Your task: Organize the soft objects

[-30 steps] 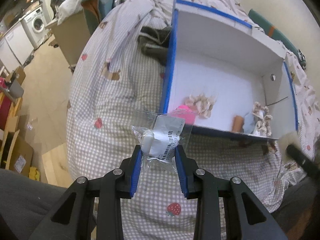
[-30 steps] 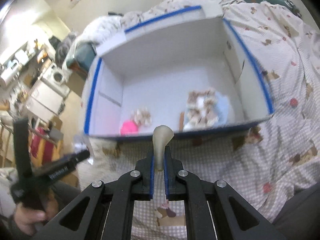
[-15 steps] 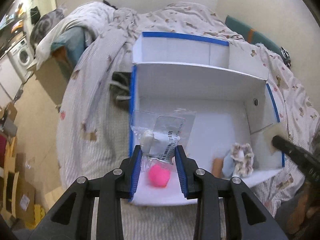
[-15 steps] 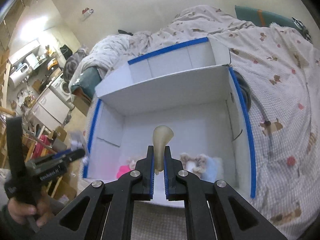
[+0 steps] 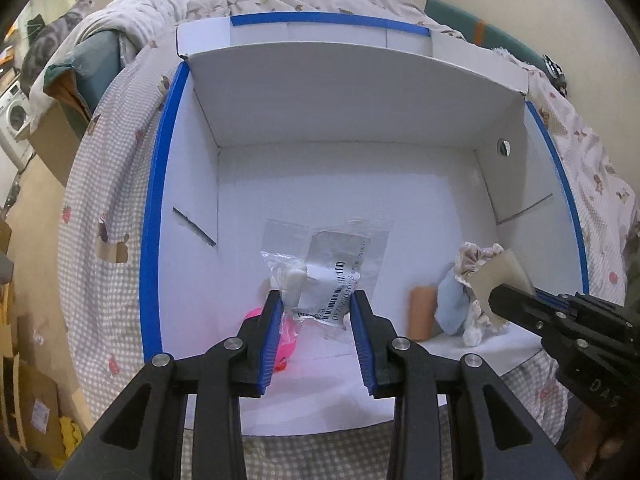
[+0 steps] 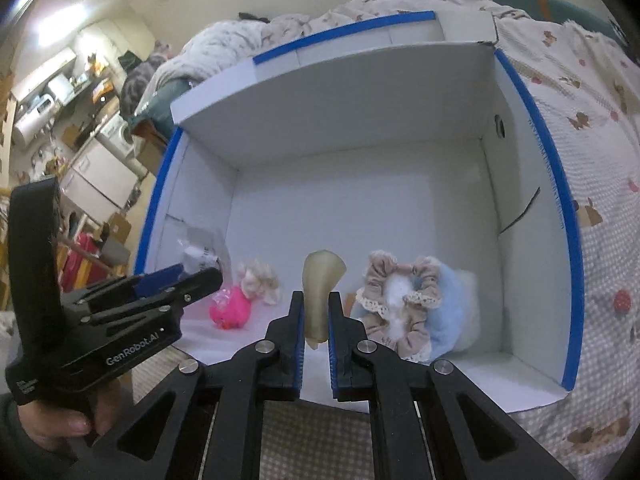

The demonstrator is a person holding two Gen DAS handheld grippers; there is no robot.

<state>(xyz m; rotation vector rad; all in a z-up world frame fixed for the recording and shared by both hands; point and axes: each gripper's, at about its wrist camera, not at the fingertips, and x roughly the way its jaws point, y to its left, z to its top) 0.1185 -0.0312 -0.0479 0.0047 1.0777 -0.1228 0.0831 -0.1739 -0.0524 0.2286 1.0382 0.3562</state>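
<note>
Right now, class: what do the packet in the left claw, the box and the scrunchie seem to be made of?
Packet: clear glossy plastic film, probably; it crinkles, glints and carries a barcode label.
Box: matte white cardboard by the look, with folded flaps, cut slits and blue-taped edges.
Scrunchie: soft gathered fabric with a lace trim, matte.

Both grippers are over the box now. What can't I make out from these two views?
- Pink toy: left wrist view, partly behind the left gripper and its plastic bag.
- Bag label: barcode text too small.
- Orange tube: right wrist view, hidden behind the scrunchie.
</note>
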